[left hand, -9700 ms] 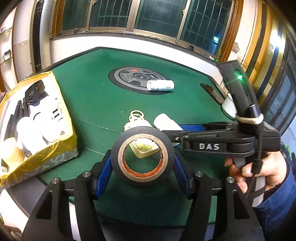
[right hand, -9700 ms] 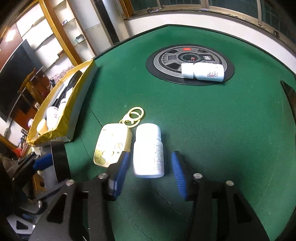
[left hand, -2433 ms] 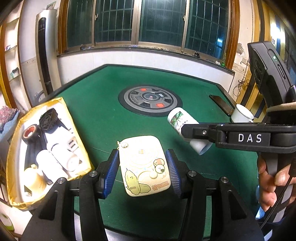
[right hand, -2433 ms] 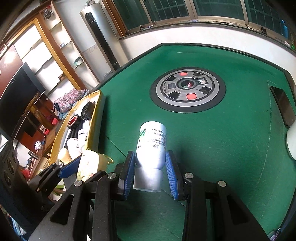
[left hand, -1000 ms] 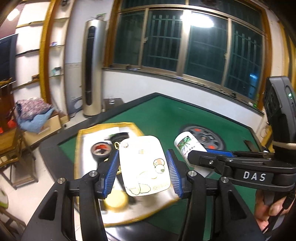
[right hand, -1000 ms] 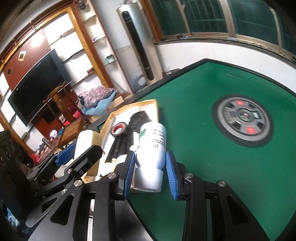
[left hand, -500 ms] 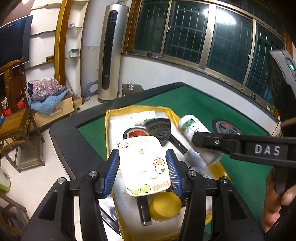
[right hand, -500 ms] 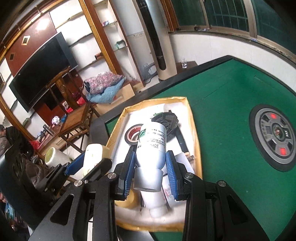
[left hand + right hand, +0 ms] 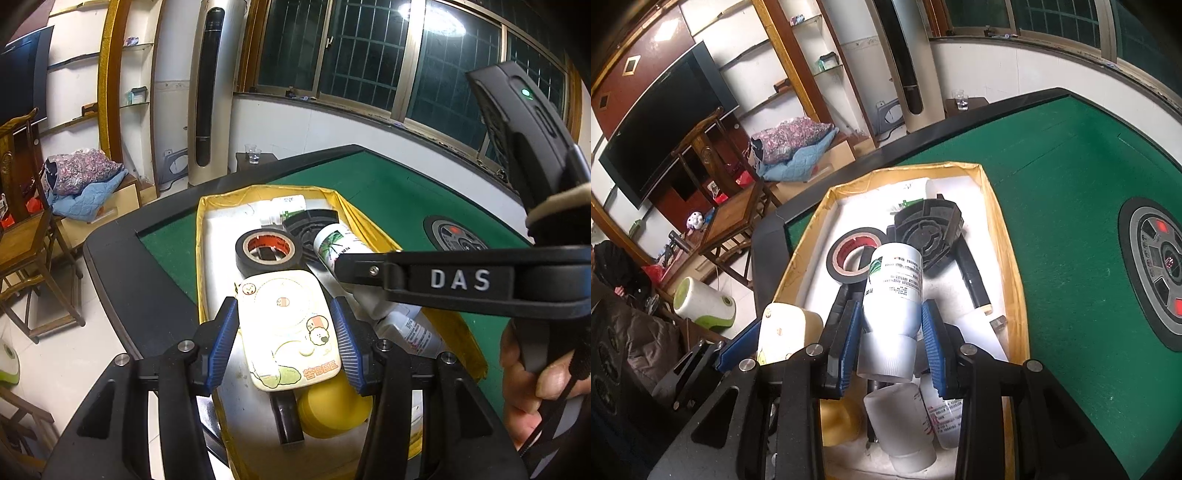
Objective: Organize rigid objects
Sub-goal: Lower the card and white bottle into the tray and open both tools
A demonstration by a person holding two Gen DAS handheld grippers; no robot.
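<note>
left gripper (image 9: pixel 284 341) fingers clamp a cream cartoon case (image 9: pixel 288 328) over the yellow-lined box (image 9: pixel 201 236). right gripper (image 9: pixel 890 343) fingers grip a white bottle (image 9: pixel 892 291) above the same box, near the black tape roll (image 9: pixel 849 258).

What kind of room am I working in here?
Most likely a home living room: a green felt mahjong table, a large television by wooden shelves, and a standing air conditioner below barred windows.

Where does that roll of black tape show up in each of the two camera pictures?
Left wrist view: the black tape lies in the yellow box, just beyond the held cream case.
Right wrist view: the tape sits left of the held white bottle.
Shared landmark: the black fan beside it.
</note>
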